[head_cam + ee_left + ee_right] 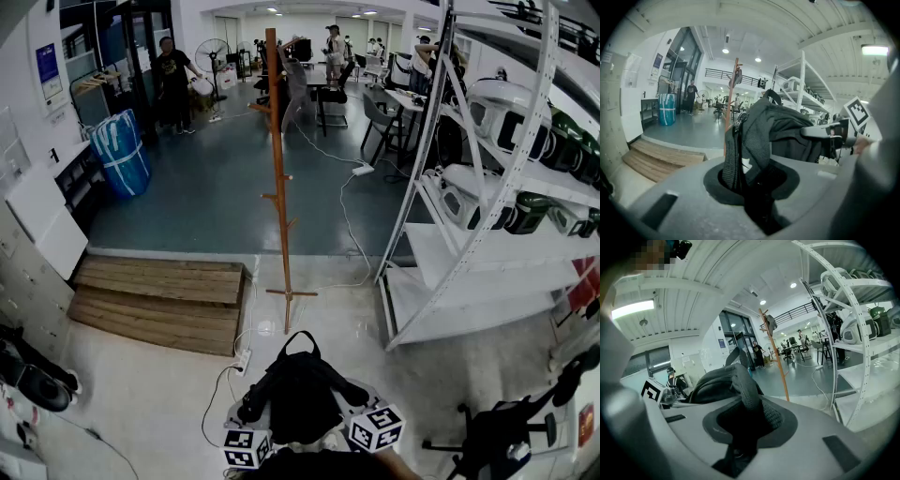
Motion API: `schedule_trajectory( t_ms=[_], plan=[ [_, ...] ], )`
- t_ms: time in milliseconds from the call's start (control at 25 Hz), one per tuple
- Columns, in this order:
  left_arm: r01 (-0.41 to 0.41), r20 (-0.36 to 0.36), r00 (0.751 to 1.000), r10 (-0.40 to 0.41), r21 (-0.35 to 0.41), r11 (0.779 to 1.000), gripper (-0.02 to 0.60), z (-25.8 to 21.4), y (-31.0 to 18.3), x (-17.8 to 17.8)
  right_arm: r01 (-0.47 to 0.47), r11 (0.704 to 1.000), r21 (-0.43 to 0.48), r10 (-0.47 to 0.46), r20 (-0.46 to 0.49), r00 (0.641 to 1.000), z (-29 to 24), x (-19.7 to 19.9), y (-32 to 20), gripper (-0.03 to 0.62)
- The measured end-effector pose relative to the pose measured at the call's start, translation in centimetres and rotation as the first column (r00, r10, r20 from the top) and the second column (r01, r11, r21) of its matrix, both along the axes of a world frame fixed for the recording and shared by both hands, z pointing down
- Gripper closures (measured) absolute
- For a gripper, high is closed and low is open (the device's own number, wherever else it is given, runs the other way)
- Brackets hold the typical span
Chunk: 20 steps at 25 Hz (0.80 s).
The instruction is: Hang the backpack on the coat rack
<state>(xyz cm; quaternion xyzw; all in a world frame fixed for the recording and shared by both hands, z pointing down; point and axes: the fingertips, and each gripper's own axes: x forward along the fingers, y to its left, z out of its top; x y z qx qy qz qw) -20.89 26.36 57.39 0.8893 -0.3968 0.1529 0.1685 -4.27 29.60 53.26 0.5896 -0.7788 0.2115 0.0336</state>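
The backpack (300, 398) is black matt cloth with coarse woven straps (733, 154). The coat rack (278, 187) is smooth reddish wood, the platform (159, 295) rough planks, the shelf (469, 246) white-painted perforated metal, the floor (216, 187) glossy.

We see even, fairly bright indoor light from above: round white ceiling lamps (725, 50) and a long white fluorescent tube (633, 309) that blows out to glare. The glossy grey-blue floor (216, 178) carries a pale sheen. The black fabric backpack (298, 394) sinks into near-featureless shadow. Both gripper views bend straight lines strongly and darken to black at the corners; their nearest foreground looks soft.
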Motion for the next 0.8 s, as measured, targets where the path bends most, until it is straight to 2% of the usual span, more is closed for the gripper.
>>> schedule_trajectory(
  t_ms=[800],
  plan=[
    [0.007,0.007,1.0,-0.007,0.009,1.0,0.494,-0.4,0.5,1.2,0.016,1.0,0.016,-0.016,0.029,0.999,-0.2,1.1,0.5,0.522]
  ],
)
